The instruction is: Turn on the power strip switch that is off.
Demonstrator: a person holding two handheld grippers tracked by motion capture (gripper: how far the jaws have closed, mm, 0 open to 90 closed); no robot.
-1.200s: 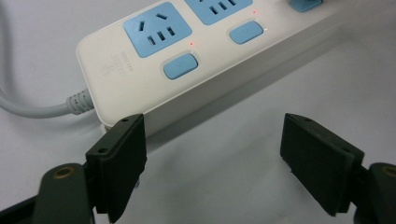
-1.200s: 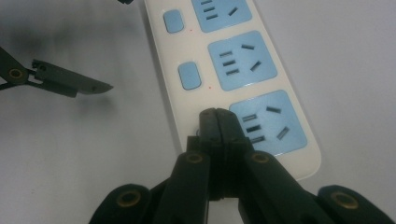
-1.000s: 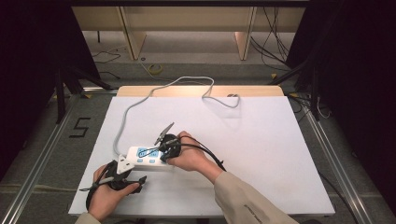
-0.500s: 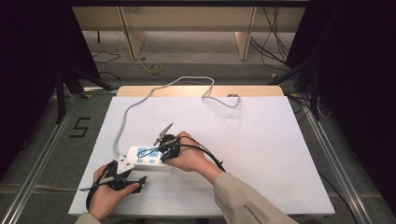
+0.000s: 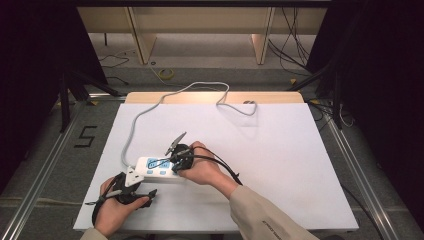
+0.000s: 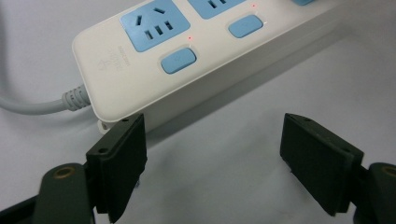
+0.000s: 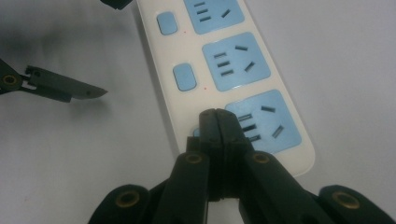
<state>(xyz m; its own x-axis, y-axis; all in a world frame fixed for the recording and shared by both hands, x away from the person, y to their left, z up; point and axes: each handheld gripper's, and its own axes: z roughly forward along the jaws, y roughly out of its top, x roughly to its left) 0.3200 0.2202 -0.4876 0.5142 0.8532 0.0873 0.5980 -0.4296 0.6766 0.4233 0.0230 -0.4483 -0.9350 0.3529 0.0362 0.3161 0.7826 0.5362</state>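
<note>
High view: nothing has shifted over the last second; the white plastic power strip with blue sockets (image 5: 156, 168) lies at the white table's (image 5: 280, 150) near-left, between both hands.

Left gripper view: the left hand-held gripper (image 6: 219, 168) is spread wide just beside the strip's cord end.

Right gripper view: the right hand-held gripper (image 7: 217, 122), pressed together, rests on the end blue switch, probably toggling it.

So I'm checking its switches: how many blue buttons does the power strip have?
2 fully visible on the power strip: one beside the far socket, one beside the middle. A third, by the nearest socket, seems to sit under the shut right gripper.
</note>
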